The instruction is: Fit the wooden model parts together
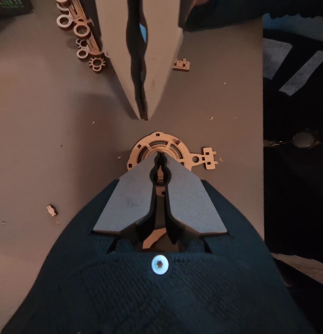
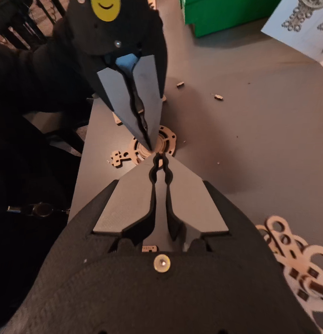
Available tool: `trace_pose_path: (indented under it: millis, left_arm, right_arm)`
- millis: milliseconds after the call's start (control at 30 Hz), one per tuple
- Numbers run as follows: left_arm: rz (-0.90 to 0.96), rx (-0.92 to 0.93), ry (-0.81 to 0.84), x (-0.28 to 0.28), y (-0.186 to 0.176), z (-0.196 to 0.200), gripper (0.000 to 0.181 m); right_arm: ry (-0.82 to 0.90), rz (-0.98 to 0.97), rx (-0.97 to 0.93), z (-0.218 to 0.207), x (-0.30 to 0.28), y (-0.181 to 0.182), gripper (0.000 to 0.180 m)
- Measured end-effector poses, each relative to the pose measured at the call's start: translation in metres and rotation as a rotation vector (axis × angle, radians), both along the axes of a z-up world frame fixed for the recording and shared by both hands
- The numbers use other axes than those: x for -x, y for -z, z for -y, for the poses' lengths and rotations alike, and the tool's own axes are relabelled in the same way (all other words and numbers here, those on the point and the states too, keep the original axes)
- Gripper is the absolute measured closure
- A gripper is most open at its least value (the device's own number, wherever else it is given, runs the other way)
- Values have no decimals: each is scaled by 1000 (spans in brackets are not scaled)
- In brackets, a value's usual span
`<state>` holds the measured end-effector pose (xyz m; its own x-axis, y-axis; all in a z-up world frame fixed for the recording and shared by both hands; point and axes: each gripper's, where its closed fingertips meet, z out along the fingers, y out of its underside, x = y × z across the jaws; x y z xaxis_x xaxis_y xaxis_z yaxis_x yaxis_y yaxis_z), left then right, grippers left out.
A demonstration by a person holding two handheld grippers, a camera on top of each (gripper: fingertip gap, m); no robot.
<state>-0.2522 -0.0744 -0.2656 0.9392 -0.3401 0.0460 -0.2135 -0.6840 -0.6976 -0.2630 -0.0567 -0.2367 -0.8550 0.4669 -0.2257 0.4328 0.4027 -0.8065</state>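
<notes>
A round wooden ring part [image 1: 134, 153] with a side arm and tab [image 1: 208, 159] lies flat on the grey table [image 1: 48, 126]. My left gripper [image 1: 159, 153] is shut, with its tips down on the centre of the ring. Whether anything sits between the tips is hidden. My right gripper [image 1: 143, 118] comes in from the far side, shut, its tips just short of the ring. In the right wrist view the right gripper [image 2: 159, 154] is tip to tip with the left gripper [image 2: 150, 149] over the ring [image 2: 168, 141].
A wooden sheet of ring-shaped parts [image 1: 81, 30] lies at the back left and also shows in the right wrist view [image 2: 293, 253]. Small loose wooden pieces [image 1: 181, 65] [image 1: 52, 210] [image 2: 218, 97] are scattered about. A green box [image 2: 220, 16] and a paper sheet [image 2: 302, 27] sit beyond. The table edge [image 1: 263, 108] is close. Both grippers' tips are close together, under 4 cm apart.
</notes>
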Motion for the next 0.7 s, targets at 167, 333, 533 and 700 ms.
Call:
trace_pose_path:
  millis: [167,333,533,700]
  left_arm:
    - [15,-25,-10,0,0,0,181]
    - [42,-34,15,-4,-1,1,181]
    - [-36,-32,116,-14,-1,6,181]
    - [-15,-203,12,4,-36,-8,172]
  right_arm:
    - [-30,-35,-69,10,-2,8,180]
    - [13,-71,-84,4,6,9,180]
    - [17,-93,-87,3,6,5,180]
    - [27,-98,-69,2,7,2,180]
